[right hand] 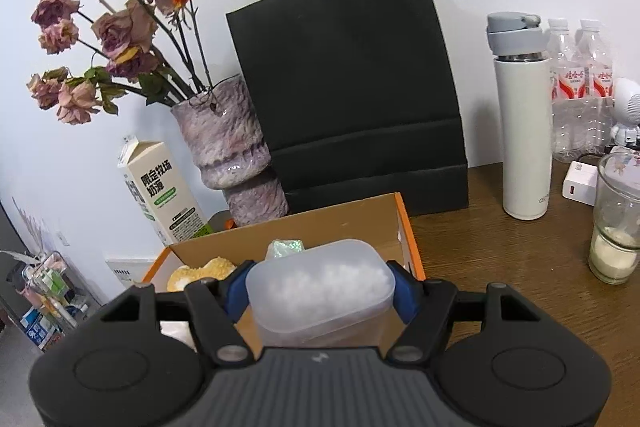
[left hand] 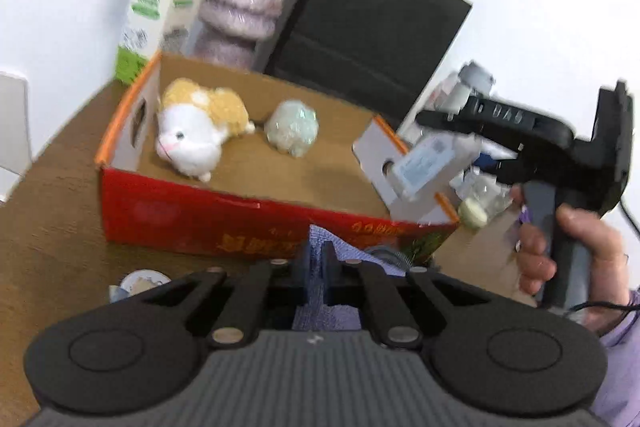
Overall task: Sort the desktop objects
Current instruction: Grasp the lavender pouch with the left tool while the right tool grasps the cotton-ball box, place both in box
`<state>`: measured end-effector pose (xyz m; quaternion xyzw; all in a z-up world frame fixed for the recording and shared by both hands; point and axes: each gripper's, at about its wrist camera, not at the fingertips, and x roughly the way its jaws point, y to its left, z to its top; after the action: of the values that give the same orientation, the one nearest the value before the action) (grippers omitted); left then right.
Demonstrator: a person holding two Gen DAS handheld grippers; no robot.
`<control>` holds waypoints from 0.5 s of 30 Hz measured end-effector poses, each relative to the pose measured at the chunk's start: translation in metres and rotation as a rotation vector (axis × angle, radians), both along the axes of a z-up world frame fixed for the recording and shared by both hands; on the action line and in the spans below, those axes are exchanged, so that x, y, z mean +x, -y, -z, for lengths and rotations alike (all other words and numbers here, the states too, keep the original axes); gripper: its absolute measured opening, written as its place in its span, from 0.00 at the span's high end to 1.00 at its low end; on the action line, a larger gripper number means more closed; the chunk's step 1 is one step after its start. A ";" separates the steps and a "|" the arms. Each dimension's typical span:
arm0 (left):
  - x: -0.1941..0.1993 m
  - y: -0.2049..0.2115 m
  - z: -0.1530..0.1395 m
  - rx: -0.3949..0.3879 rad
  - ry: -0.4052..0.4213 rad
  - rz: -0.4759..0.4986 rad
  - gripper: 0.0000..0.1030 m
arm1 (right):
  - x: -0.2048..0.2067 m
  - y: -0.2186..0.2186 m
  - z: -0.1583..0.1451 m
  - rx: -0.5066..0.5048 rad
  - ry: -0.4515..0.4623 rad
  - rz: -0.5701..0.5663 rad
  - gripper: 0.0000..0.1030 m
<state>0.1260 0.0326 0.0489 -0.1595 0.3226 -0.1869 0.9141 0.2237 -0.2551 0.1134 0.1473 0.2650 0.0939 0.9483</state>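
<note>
Right wrist view: the right gripper pinches a translucent oblong plastic container with white fluffy filling between its blue pads, which press its two short ends. The container's long axis runs crosswise, from pad to pad, and it hangs above the near right corner of the open red-sided cardboard box with orange rims. In the left wrist view the same container shows over the box's right wall, its labelled face tilted. Inside the box lie a white and tan plush animal and a pale green plush ball. The left gripper has its fingers pressed together on a lilac knitted cloth, just before the box's red front wall.
</note>
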 end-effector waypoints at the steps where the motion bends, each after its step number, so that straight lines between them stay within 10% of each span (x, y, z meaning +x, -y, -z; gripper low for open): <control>1: -0.004 0.001 -0.008 0.001 0.020 0.001 0.95 | 0.000 0.000 -0.001 0.001 0.003 -0.001 0.34; 8: 0.036 0.003 -0.087 -0.072 0.187 -0.053 0.95 | 0.023 -0.004 -0.027 -0.003 0.040 -0.007 0.34; 15: 0.169 -0.001 -0.039 -0.111 -0.126 -0.315 0.95 | 0.098 -0.018 -0.010 -0.090 -0.040 0.084 0.34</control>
<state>0.2948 0.0331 0.0877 -0.2697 0.3396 -0.0482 0.8998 0.3215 -0.2371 0.1231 0.1176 0.2813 0.0389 0.9516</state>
